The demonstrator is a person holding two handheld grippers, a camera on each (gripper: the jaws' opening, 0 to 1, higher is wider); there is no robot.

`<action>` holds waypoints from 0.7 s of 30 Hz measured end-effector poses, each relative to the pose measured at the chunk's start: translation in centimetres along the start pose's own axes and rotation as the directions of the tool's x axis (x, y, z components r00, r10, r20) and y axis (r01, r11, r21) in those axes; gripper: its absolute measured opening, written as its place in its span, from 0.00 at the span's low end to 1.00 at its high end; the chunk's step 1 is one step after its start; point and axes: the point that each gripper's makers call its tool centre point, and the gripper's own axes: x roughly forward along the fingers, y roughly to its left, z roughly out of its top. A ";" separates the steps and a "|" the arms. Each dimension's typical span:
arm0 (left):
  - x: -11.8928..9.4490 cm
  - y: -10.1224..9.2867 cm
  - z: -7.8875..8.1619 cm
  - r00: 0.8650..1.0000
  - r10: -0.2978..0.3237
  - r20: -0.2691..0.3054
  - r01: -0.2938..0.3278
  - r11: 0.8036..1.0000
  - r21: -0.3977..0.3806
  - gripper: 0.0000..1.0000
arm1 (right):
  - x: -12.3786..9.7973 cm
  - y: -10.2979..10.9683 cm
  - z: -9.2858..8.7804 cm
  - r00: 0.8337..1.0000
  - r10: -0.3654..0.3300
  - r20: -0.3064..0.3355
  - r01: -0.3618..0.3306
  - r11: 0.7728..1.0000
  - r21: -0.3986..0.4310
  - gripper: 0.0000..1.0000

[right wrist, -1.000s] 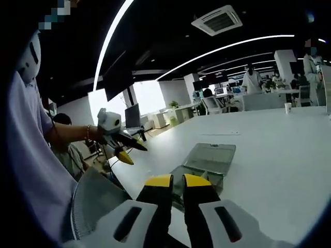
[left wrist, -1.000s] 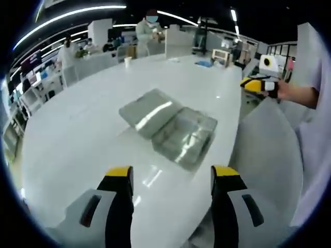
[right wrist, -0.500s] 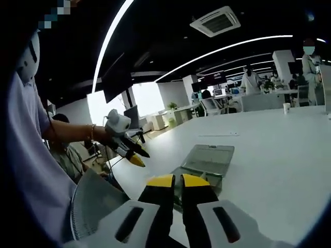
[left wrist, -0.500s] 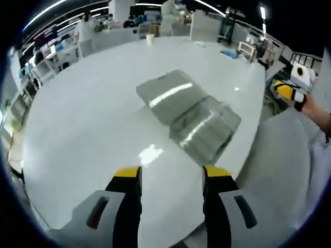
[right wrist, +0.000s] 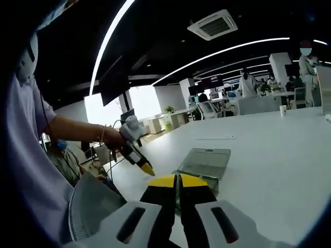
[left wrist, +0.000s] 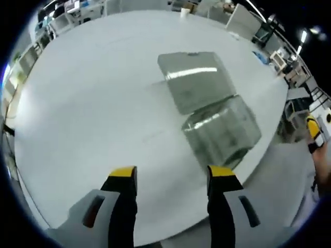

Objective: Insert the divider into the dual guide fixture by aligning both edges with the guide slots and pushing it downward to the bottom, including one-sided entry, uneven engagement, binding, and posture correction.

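Observation:
A clear plastic box [left wrist: 222, 135] lies on the white table [left wrist: 93, 103], its flat lid [left wrist: 192, 80] swung open beside it. No divider can be told apart inside it. My left gripper [left wrist: 170, 175] hovers above the table's near side, jaws wide open and empty, a short way from the box. In the right gripper view the same box [right wrist: 204, 163] sits just beyond my right gripper [right wrist: 177, 181], whose jaws are shut with nothing seen between them. The left gripper [right wrist: 137, 156], held in a hand, points down toward the box from the left. The right gripper's yellow tip [left wrist: 313, 133] shows at the far right.
A grey mesh chair back [right wrist: 90, 206] stands at the table's near edge, close to the person's body. A paper cup [right wrist: 283, 109] stands far across the table. People and desks fill the room behind. Bare tabletop [right wrist: 279, 155] spreads to the right of the box.
The left gripper has swung forward and tipped down over the table, closer to the box. The right gripper's jaws have closed the small gap between them.

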 end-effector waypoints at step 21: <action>2.5 1.0 -0.6 0.979 0.080 -0.188 -0.136 0.943 -0.303 0.67 | 1.0 -0.4 0.5 0.998 0.003 -0.070 -0.010 0.995 -0.101 0.73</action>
